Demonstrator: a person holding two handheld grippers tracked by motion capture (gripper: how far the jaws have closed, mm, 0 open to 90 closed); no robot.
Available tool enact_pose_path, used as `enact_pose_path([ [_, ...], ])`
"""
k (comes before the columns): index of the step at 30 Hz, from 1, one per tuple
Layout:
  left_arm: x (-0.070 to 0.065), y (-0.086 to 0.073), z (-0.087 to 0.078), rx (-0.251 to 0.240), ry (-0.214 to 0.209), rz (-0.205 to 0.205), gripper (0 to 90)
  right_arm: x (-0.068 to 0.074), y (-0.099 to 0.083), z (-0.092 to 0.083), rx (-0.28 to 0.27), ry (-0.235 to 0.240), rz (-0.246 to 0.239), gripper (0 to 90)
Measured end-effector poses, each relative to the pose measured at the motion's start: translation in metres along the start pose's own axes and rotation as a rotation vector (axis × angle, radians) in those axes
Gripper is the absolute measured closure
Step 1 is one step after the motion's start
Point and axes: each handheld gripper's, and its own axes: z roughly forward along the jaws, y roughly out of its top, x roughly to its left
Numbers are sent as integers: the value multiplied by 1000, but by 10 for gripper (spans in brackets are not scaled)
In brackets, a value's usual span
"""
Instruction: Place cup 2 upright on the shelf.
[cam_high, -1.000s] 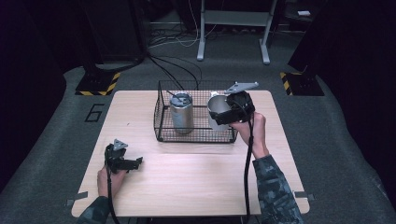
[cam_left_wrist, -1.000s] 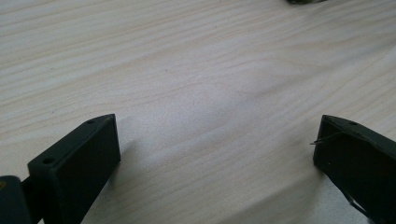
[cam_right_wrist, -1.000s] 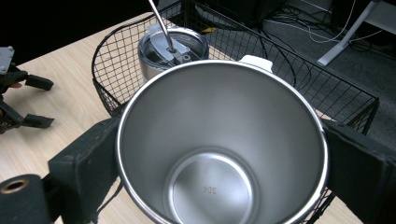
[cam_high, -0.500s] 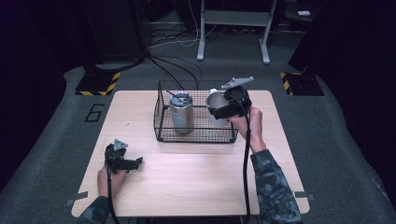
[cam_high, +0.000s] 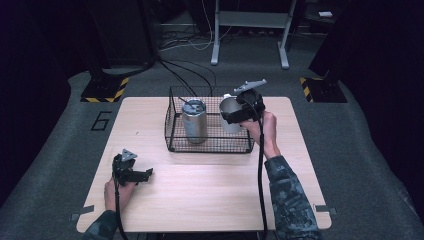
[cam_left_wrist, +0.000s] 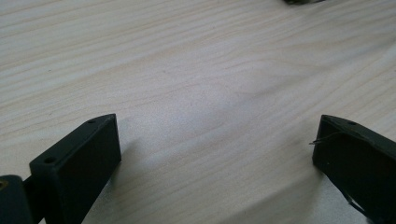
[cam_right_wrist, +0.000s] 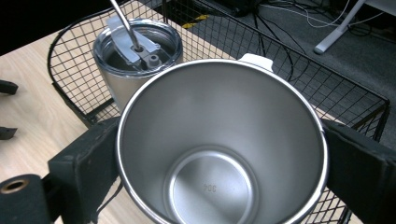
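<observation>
A shiny steel cup (cam_right_wrist: 222, 144) is squeezed between the two black jaws of the right gripper (cam_high: 239, 111). The cup is held up over the right end of the wire basket (cam_high: 176, 131). A lidded cup (cam_high: 194, 120) with a straw is stood inside the basket, just beside it. The left gripper (cam_high: 134, 171) is rested on the wooden table (cam_high: 210, 190), jaws wide apart, nothing between them. Since a second ago, the steel cup has been moved left, further over the basket.
</observation>
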Motion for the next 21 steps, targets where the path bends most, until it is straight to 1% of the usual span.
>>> enact_pose_path([
  [2, 0, 0, 0, 0, 1, 0, 8, -1, 0, 3, 6, -3, 10, 58],
  [3, 0, 0, 0, 1, 1, 1, 7, -2, 0, 5, 2, -5, 4, 58],
  [5, 0, 0, 0, 2, 1, 2, 8, -2, 0, 7, 16, -6, 14, 58],
  [6, 0, 0, 0, 1, 1, 1, 7, -2, 0, 9, 13, -8, 19, 58],
  [7, 0, 0, 0, 3, 0, 2, 7, -5, 0, 11, 9, -5, -8, 58],
  [10, 0, 0, 0, 2, 0, 3, 7, -8, 0, 14, 13, -2, 9, 58],
  [11, 0, 0, 0, 2, 0, 3, 7, -8, 0, 15, 7, -5, 24, 58],
  [12, 0, 0, 0, 3, 0, 3, 7, -9, 0, 16, 7, -2, 21, 58],
  [14, 0, 0, 0, 2, 0, 3, 8, -10, 0, 18, 12, -1, 40, 58],
  [15, 0, 0, 0, 2, 0, 3, 8, -11, 1, 20, 13, 0, 30, 58],
  [17, 0, 0, 0, 1, 0, 1, 7, -11, 1, 24, 12, -7, 33, 58],
  [20, 0, 0, 0, 1, -1, 2, 8, -11, 1, 29, 29, -6, 43, 58],
  [21, 0, 0, 0, 3, 0, 2, 7, -12, 0, 31, 26, -7, 38, 58],
])
